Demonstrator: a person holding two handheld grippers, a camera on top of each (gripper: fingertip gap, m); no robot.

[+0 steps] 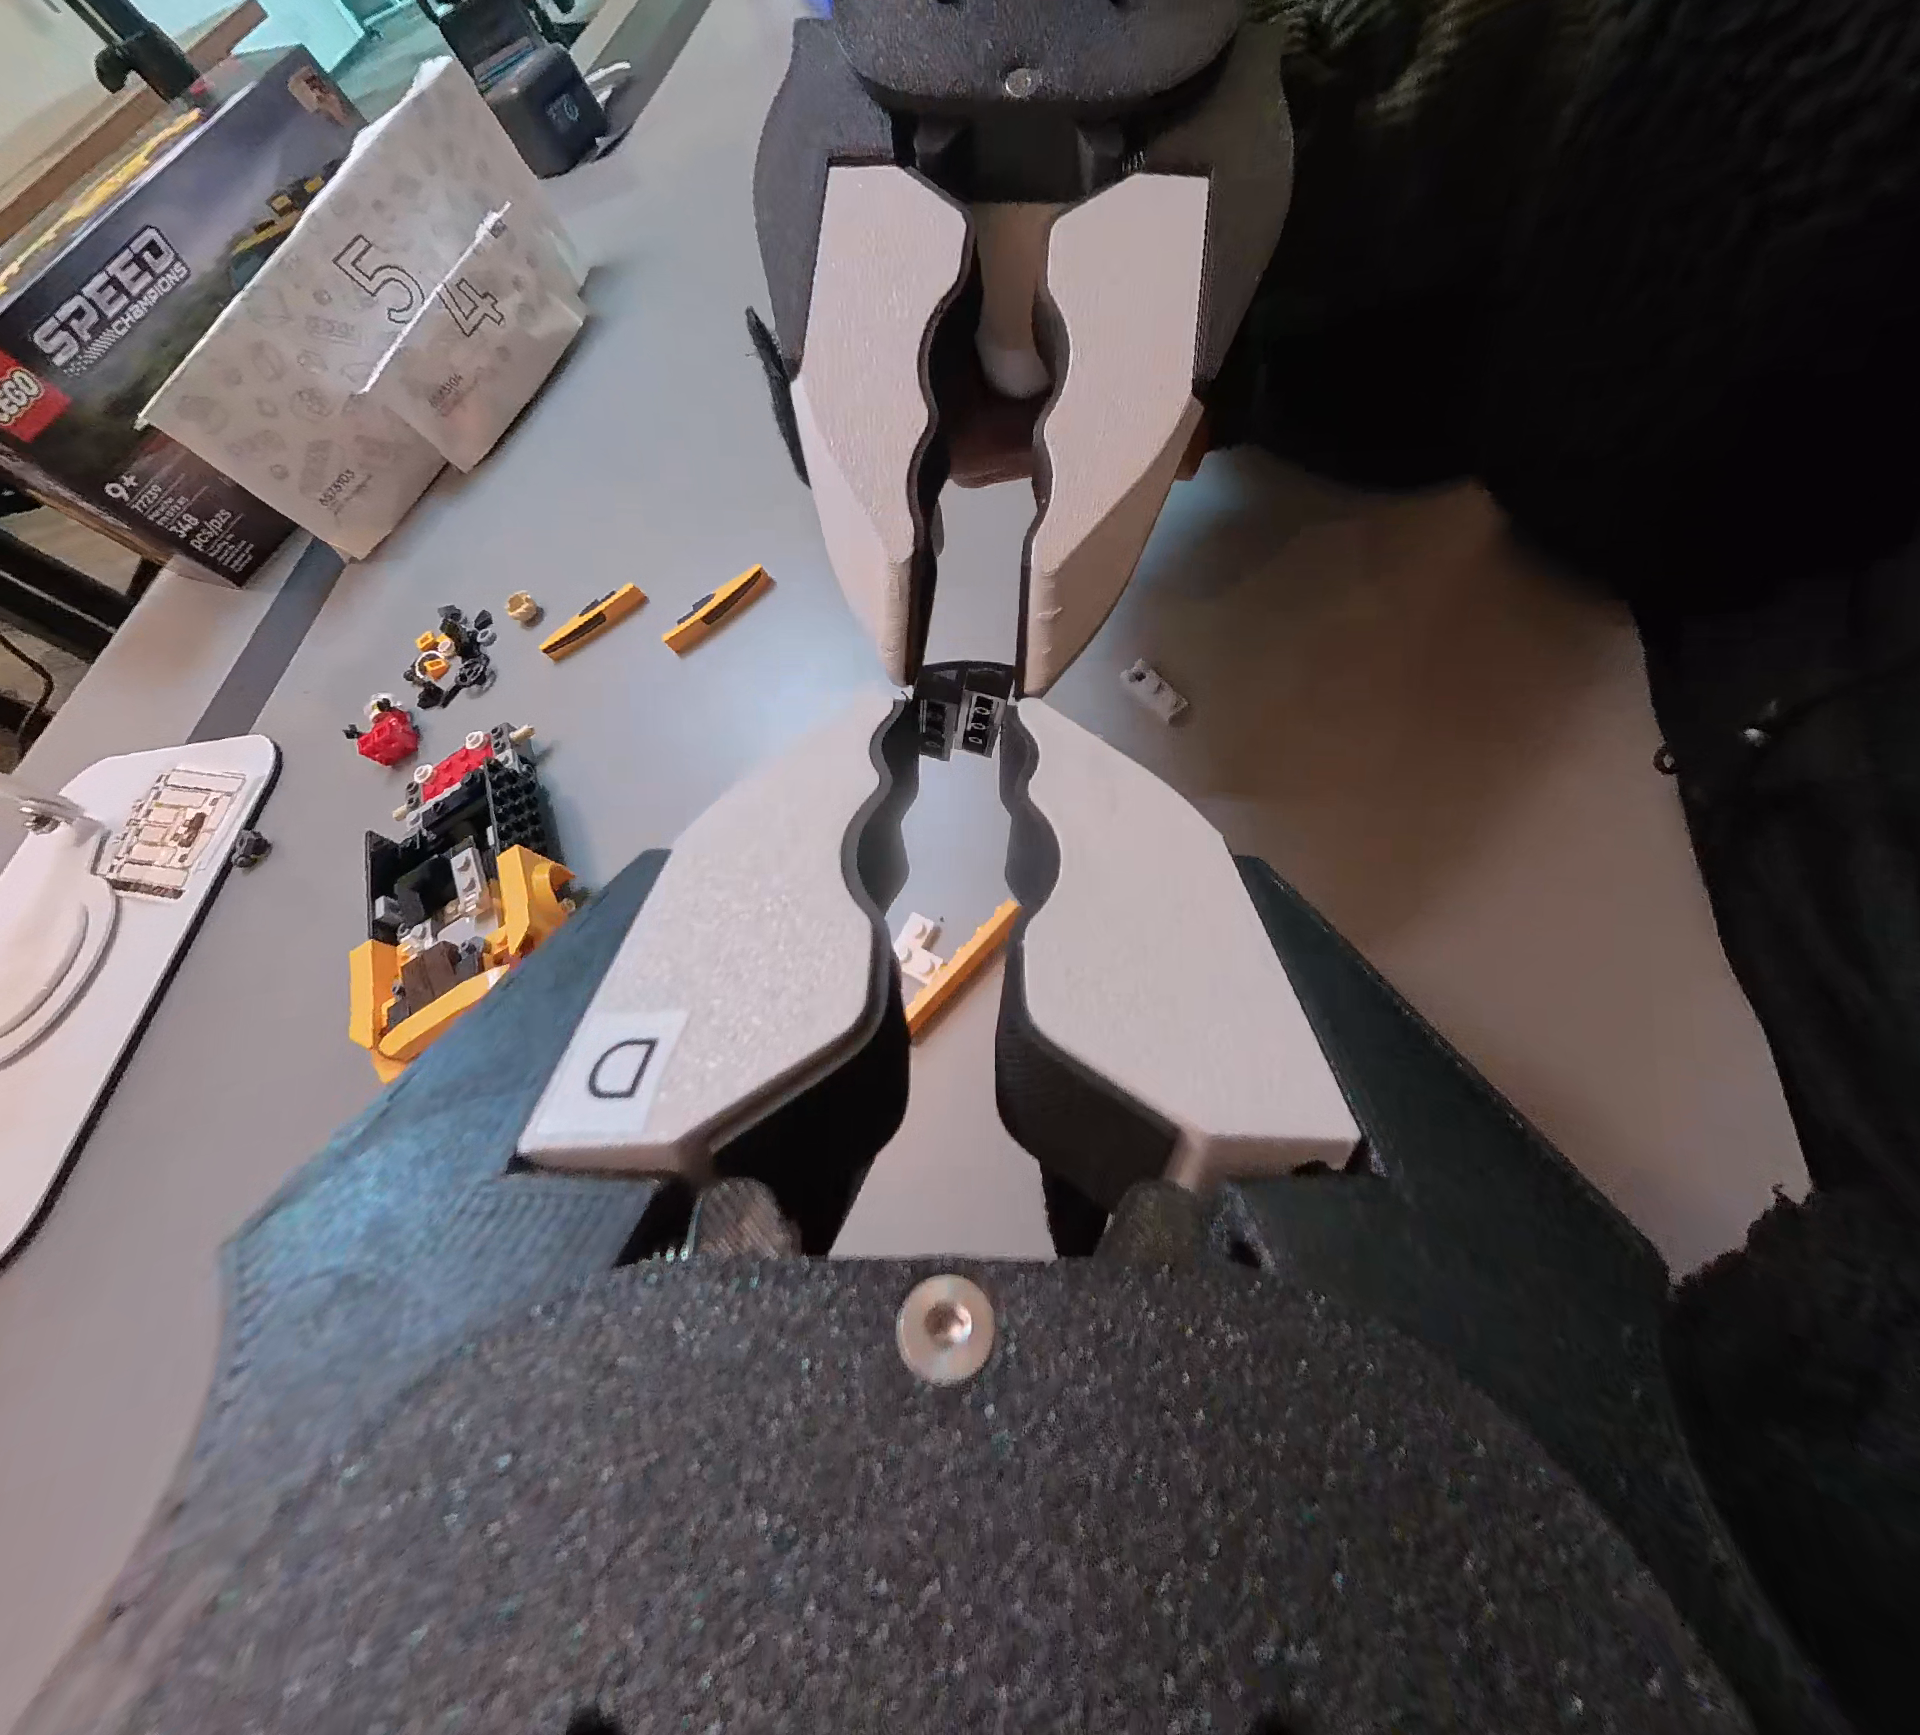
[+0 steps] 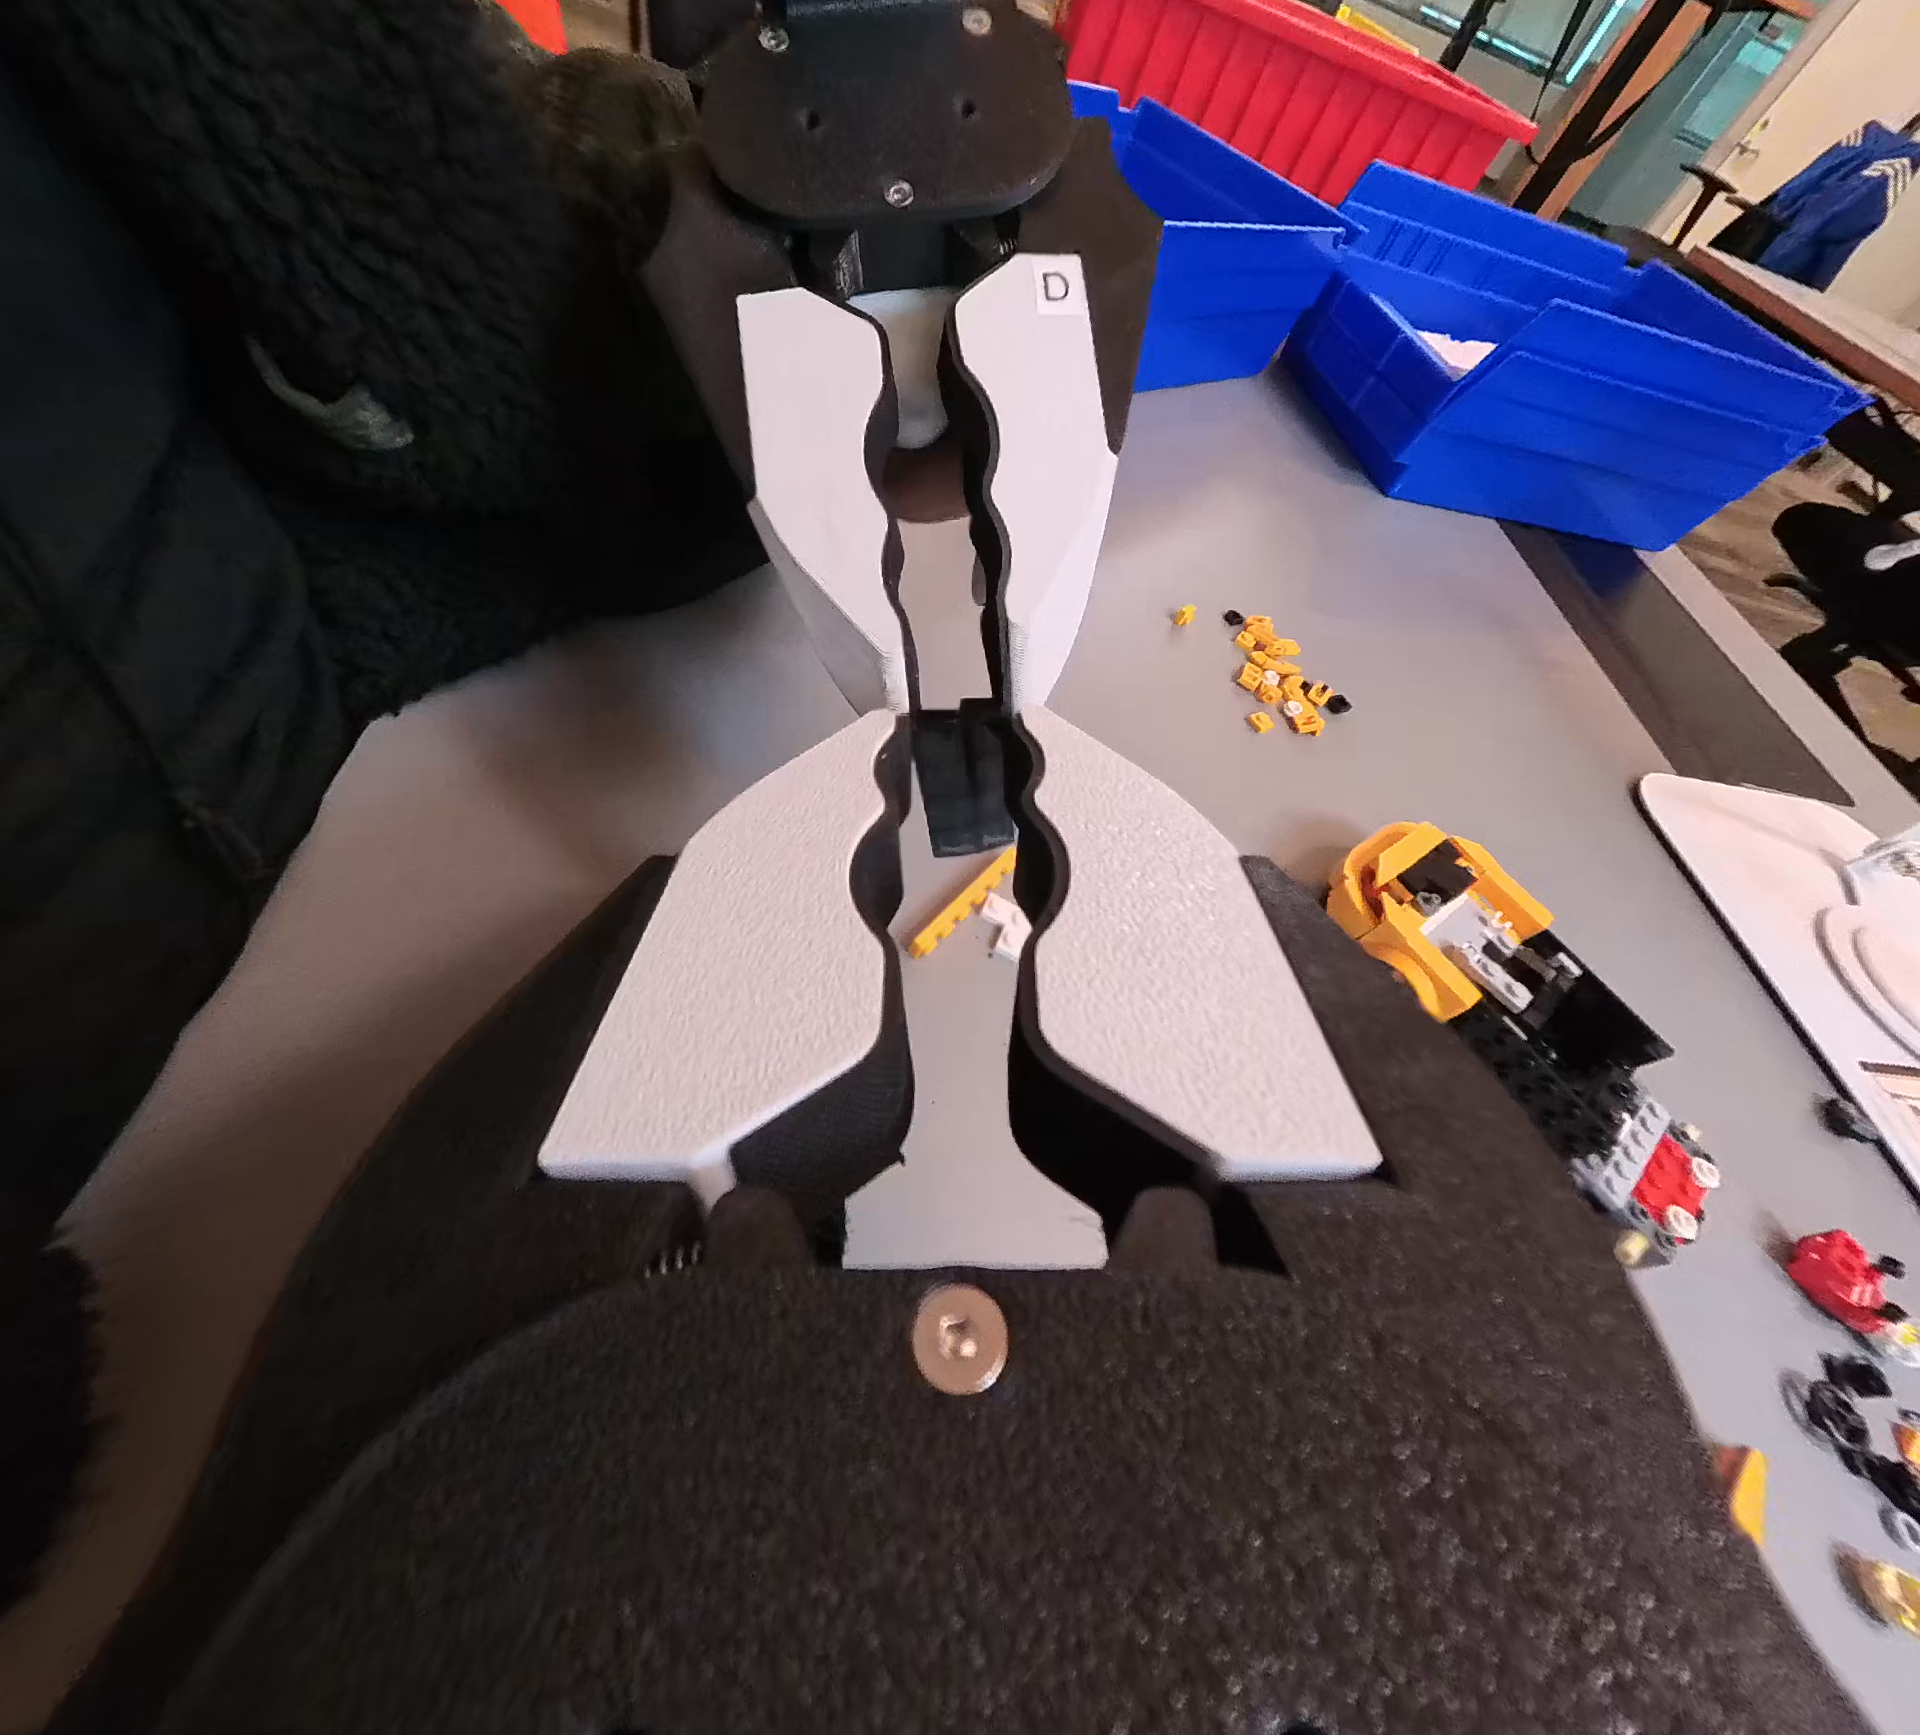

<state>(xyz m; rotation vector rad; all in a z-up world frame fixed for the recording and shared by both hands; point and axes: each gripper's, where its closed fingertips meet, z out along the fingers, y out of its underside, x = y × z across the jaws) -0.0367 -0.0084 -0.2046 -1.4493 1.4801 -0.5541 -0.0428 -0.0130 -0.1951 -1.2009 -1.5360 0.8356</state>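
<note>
My two grippers meet tip to tip above the grey table (image 1: 644,459). A small black brick assembly (image 1: 961,714) hangs between the meeting fingertips, undersides showing; it also shows in the right wrist view (image 2: 964,786). My left gripper (image 1: 958,706) is shut on it from the near side. My right gripper (image 2: 961,729) comes from the opposite side and its pads press the same black piece; it shows in the left wrist view (image 1: 961,662) too. A yellow long plate with a white piece (image 1: 961,963) lies on the table beneath.
A partly built yellow and black car (image 1: 457,916) stands left, with two yellow curved pieces (image 1: 592,620), small loose parts (image 1: 452,646) and a grey piece (image 1: 1153,690). A set box and paper bags (image 1: 384,314) stand behind. Blue bins (image 2: 1558,397) and a yellow parts pile (image 2: 1283,677) lie opposite. Less than 4 cm separates the two grippers' tips.
</note>
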